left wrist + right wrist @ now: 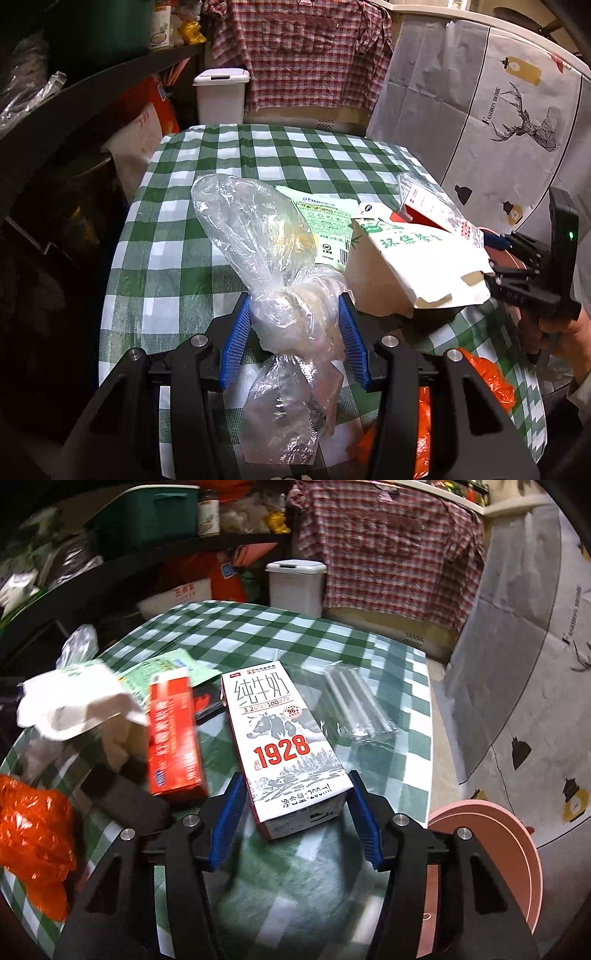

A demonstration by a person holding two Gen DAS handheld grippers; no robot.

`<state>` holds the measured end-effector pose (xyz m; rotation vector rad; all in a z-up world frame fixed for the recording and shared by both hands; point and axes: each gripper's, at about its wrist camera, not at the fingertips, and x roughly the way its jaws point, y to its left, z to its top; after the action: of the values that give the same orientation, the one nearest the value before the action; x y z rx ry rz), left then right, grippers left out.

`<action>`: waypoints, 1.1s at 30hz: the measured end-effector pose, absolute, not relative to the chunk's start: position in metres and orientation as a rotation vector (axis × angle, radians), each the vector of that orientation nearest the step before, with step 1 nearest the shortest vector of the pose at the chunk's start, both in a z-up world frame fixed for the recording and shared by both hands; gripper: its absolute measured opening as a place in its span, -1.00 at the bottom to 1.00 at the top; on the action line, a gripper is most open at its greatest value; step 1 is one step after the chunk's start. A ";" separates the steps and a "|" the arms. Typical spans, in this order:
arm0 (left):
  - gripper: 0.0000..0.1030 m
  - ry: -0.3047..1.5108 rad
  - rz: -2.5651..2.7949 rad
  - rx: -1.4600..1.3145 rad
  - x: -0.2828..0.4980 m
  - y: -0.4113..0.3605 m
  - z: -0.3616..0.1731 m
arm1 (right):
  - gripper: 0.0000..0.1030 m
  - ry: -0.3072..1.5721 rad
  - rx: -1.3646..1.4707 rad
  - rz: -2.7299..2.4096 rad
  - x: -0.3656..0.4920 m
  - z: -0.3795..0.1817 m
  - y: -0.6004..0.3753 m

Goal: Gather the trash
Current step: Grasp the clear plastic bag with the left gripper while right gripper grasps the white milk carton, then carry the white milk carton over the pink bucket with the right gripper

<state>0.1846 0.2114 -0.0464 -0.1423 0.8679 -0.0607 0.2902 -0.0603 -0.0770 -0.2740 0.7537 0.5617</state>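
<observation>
- Left wrist view: a cluttered room, with a table under a green-and-white checked cloth (229,236), dark shelving at the left, a white lidded bin (221,96) behind the table, and a red plaid shirt (306,51) hanging beyond it.
- The left gripper (295,325) stands about half open, its blue pads pressing both sides of a knotted clear plastic bag (266,258); the bag's puffed top rises past the fingers and its tail hangs below them.
- Just right of the bag lies a white paper box (406,266) with green lettering, with a green printed wrapper (325,221) behind it and a red carton (428,210) on top at the back.
- Orange plastic (491,380) lies at the lower right; the right gripper (491,269), held by a hand (557,332), reaches in from the right edge.
- Right wrist view: the same checked cloth (332,638), bin (295,587) and shirt (384,546) behind, and a pale printed cover (517,664) at the right.
- The right gripper (295,808) is partly open around the near end of a white milk carton (284,746) marked 1928, which lies flat on the cloth; small gaps show between the pads and the carton, so nothing is gripped.
- Left of it lie the red carton (173,734), blurred, the white box (74,701) and the orange plastic (33,845).
- A clear wrapper (354,705) lies right of the milk carton; a pink round object (491,849) sits at the lower right.
</observation>
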 end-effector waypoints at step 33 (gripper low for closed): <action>-0.11 0.663 0.074 -0.162 0.147 0.185 0.038 | 0.00 0.532 -0.095 0.483 0.202 0.033 -0.120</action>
<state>0.1465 0.1847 0.0375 -0.1621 0.6629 0.0742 0.2022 -0.1204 0.0327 -0.0946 0.5315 0.4832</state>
